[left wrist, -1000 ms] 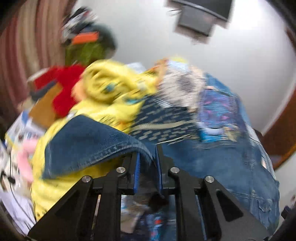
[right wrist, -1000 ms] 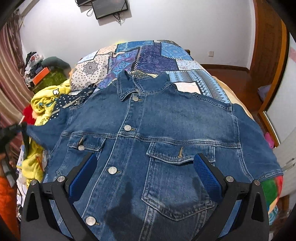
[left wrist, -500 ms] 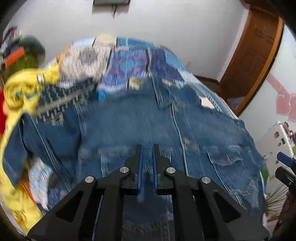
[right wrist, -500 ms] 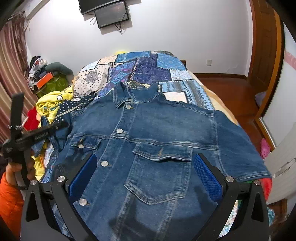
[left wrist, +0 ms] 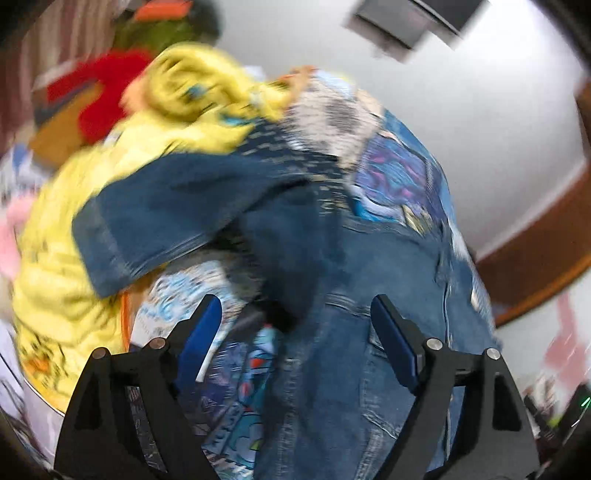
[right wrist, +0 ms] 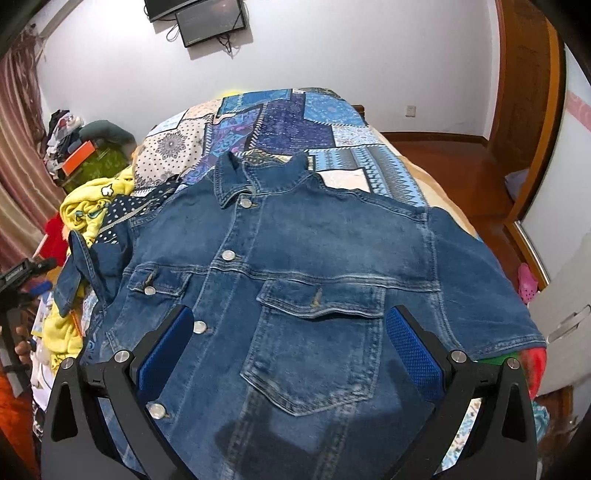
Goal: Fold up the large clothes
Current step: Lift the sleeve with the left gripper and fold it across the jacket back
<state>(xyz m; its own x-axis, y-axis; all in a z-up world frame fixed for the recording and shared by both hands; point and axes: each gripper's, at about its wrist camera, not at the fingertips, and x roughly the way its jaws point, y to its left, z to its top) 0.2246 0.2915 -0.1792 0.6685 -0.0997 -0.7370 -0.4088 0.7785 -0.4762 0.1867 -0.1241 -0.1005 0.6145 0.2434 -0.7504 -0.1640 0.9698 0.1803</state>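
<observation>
A blue denim jacket [right wrist: 314, 258] lies face up, buttoned, on a patchwork bed cover [right wrist: 295, 122]. Its left sleeve [right wrist: 92, 266] is crumpled and folded near the bed's left edge. My right gripper [right wrist: 291, 354] is open and empty above the jacket's lower front, over the chest pocket. My left gripper [left wrist: 295, 339] is open and empty, low by the jacket's left side, with the sleeve [left wrist: 177, 214] just ahead of it. The left wrist view is motion-blurred.
Yellow clothes [right wrist: 88, 210] and a red item [right wrist: 55, 236] are heaped left of the bed. A screen [right wrist: 210, 22] hangs on the far wall. A wooden door [right wrist: 528, 110] and wooden floor lie to the right.
The left gripper went from shut on the sleeve to shut and empty over the jacket, and now is open, swung back toward the sleeve. The right gripper stayed open, shifting slightly.
</observation>
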